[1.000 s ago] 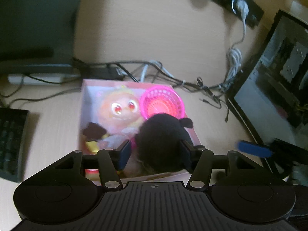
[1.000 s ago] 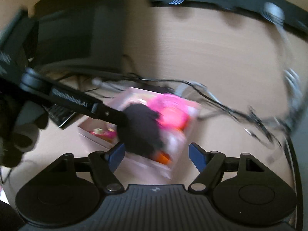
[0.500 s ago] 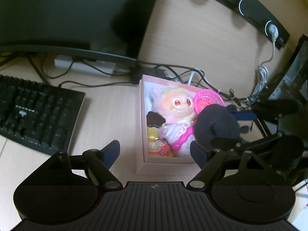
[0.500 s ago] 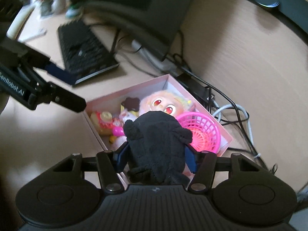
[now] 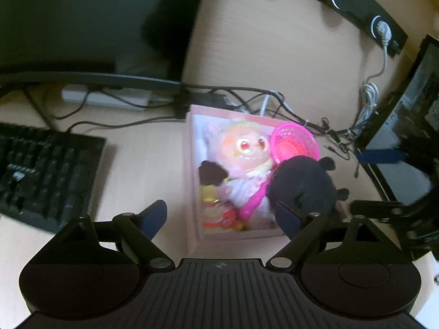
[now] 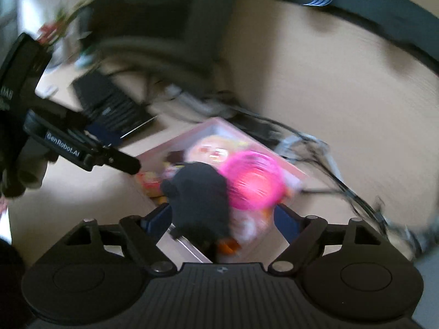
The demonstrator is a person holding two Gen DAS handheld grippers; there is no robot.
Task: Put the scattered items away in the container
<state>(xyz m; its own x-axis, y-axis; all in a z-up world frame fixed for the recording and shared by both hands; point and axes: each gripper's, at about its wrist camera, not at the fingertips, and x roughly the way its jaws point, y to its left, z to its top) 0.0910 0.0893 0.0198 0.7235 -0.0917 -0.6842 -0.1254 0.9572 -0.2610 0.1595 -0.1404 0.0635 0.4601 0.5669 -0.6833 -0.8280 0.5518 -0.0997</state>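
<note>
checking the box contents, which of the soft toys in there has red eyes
The pale orange-faced plush doll lying along the middle of the pink box. The black plush toy at the box's right edge shows no eyes at all.

Pink box (image 5: 192, 175), open-topped, on the desk. Inside: big-eyed orange-faced doll (image 5: 247, 150) on its back, pink basket (image 5: 296, 142) tilted at the far right corner, small yellow and red toys (image 5: 219, 213) at the near end. Black plush (image 5: 301, 186) over the right rim, round ears out.
</note>
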